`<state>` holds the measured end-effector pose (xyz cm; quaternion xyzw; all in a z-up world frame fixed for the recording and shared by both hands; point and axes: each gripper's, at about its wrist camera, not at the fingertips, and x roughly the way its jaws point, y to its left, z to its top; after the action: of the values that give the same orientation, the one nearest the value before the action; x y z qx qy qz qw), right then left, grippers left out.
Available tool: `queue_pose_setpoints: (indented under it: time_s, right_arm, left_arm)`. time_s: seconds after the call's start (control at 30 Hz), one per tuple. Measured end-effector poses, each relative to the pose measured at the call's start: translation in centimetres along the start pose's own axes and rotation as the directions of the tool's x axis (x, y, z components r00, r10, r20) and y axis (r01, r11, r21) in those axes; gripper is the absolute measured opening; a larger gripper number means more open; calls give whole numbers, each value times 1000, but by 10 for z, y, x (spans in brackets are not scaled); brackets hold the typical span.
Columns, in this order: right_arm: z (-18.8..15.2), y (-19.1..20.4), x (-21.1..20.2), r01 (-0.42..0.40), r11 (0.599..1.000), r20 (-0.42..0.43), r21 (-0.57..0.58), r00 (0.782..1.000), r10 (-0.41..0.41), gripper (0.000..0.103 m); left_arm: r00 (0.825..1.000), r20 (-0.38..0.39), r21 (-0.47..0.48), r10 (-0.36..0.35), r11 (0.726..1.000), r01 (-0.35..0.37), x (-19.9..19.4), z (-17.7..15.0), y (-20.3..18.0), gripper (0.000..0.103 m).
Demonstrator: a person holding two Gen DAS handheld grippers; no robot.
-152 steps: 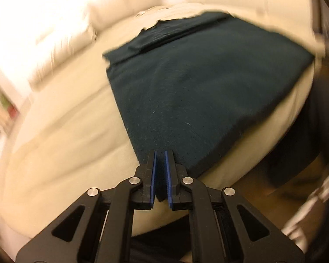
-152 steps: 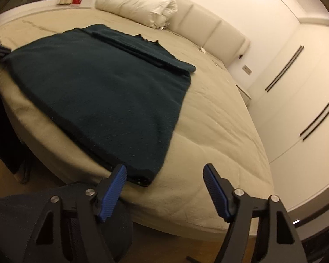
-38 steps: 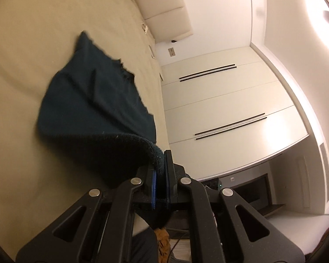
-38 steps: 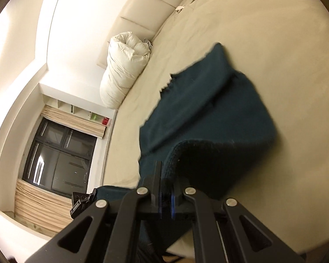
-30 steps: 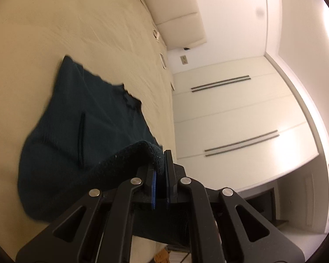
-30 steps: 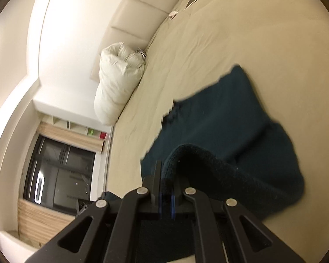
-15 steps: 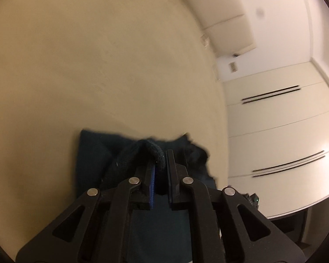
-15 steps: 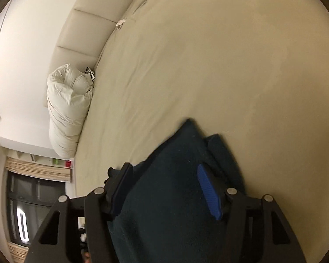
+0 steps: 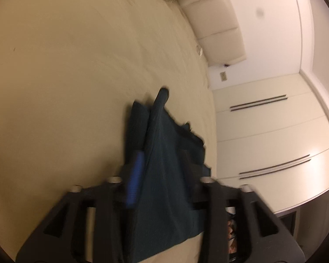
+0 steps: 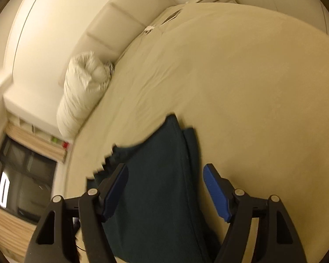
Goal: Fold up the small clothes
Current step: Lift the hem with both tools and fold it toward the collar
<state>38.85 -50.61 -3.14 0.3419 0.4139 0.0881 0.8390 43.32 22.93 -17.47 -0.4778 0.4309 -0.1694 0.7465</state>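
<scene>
A dark teal garment (image 9: 164,164) lies folded over itself on the beige bed (image 9: 65,76). My left gripper (image 9: 162,171) is open, its blue-padded fingers on either side of the cloth's folded edge, not holding it. In the right wrist view the same garment (image 10: 160,186) lies under my right gripper (image 10: 166,188), which is open with its fingers spread wide above the cloth. Both views are blurred by motion.
A white rolled duvet (image 10: 83,92) lies by the padded headboard (image 10: 120,26). White wardrobe doors (image 9: 274,142) stand beyond the bed's far side. A dark window with a blind (image 10: 22,175) is at the left.
Both grippers carried the garment's near edge over onto its far part. The right gripper opened half a second ago; the left has now opened too, and the cloth lies folded.
</scene>
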Motion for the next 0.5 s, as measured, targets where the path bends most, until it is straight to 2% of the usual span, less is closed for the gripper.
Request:
queue_pose_setpoints:
  time_s: [0.03,0.07,0.23,0.43,0.5]
  right_arm:
    - [-11,3,-1,28,999,-19,-36,999,-29,74]
    - [-19,5,0,46,997,-31,-57,998,-48,74]
    - [-49,5,2,57,992,-72,-117,995,-66,74]
    - [-58,12,10,70,983,-86,-169,993,-86,72]
    - [-59,18,15,76,977,-90,-202,991,-95,69]
  left_arm:
    - [1000,-1,6,15,1000,-15,2,-6,1,71]
    - [1000,5,10,21,1000,-21,1,-10,2,72]
    - [999,-36,60,8,998,-6,12,-34,0,72]
    - [997,-50,183,59,982,-49,25,-46,-22,71]
    - [994,-42,246,101,965,-88,31,-57,-28,64]
